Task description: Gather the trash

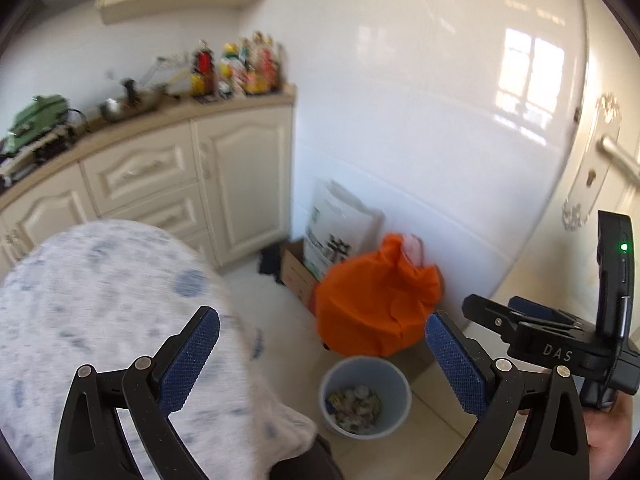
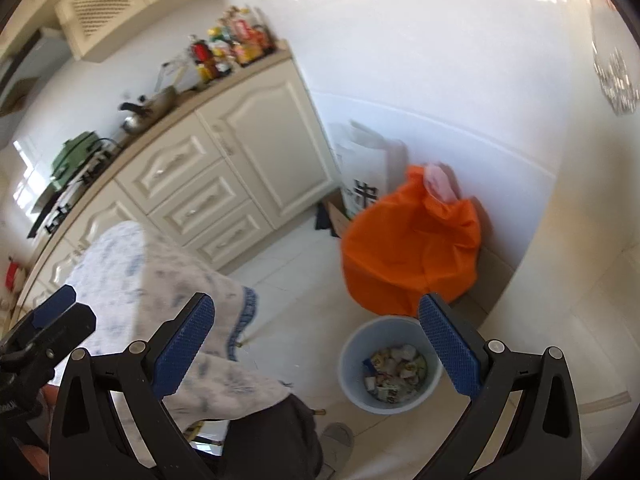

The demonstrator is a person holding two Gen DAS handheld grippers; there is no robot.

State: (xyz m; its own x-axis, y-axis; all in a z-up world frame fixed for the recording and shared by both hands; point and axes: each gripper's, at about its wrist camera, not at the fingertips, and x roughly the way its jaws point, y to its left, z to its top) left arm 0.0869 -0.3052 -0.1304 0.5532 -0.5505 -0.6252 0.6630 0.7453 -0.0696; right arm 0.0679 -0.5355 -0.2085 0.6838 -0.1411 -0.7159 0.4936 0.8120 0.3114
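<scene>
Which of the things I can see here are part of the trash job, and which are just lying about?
Job:
blue trash bin holding wrappers
left gripper, open
right gripper, open

Lying about:
orange bag
white paper bag
cardboard box
countertop bottles

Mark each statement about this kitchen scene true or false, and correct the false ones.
1. The bin on the floor holds scraps. True.
2. The right gripper is shut on a wrapper. False: its fingers stand wide apart with nothing between them.
3. An orange bag sits behind the bin, by the wall. True.
4. The left gripper grips the bin's rim. False: it is open, above the bin and clear of it.
5. The cabinet doors hang open. False: doors and drawers are closed.
6. Bottles stand on the counter's far end. True.
</scene>
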